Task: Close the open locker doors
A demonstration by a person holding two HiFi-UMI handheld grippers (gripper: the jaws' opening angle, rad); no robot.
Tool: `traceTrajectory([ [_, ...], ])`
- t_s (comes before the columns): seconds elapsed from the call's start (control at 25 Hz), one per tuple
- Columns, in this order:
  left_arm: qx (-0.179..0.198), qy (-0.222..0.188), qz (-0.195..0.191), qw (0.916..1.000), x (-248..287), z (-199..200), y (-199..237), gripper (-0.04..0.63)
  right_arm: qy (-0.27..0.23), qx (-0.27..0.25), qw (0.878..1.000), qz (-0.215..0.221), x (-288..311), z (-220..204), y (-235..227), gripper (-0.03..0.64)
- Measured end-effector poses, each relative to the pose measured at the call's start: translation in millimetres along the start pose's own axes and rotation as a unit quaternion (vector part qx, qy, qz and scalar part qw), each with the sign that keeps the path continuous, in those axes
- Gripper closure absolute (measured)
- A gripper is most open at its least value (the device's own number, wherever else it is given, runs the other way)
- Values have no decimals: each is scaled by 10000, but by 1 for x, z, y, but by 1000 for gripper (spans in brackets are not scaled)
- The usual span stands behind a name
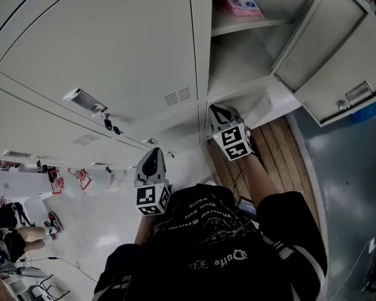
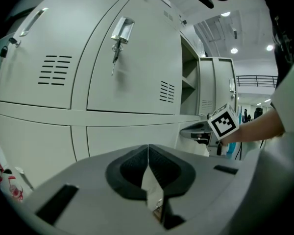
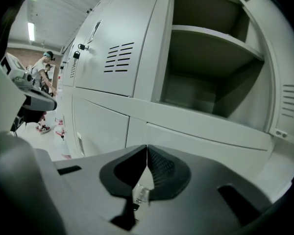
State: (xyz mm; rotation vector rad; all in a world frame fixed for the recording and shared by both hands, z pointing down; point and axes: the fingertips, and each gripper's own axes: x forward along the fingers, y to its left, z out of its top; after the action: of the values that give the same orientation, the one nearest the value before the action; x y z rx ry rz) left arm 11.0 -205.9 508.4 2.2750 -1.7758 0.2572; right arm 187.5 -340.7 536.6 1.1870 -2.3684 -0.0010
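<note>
Head view: right gripper (image 1: 219, 113) and left gripper (image 1: 153, 155) both carry jaws pressed together, empty, probably for pushing; the open locker door (image 1: 338, 55) stands swung out at right.

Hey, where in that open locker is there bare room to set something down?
The compartment floor under the shelf looks bare, bordered by the closed door on the left and the open door on the right. The shelf itself is more crowded: a pink packet takes its left part.
</note>
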Motion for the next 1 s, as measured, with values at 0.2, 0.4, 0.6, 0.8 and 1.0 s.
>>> traceTrajectory([
  [0.2,23,41,21,10000,-2,0,6,586,82,-193,9997,-109,6,4,-1,611],
  [0.4,58,73,-78,9999,-1,0,6,587,78,195,9997,-161,6,3,-2,610],
  [0.6,83,93,-354,9993,4,-2,-7,586,-22,613,9981,114,-10,9,4,562],
  [0.8,86,87,-817,9966,18,-6,-37,586,-201,738,9971,39,-59,11,-11,477],
  [1.0,34,99,-1274,9918,31,-8,-70,586,-459,734,9933,-766,-131,15,-55,477],
])
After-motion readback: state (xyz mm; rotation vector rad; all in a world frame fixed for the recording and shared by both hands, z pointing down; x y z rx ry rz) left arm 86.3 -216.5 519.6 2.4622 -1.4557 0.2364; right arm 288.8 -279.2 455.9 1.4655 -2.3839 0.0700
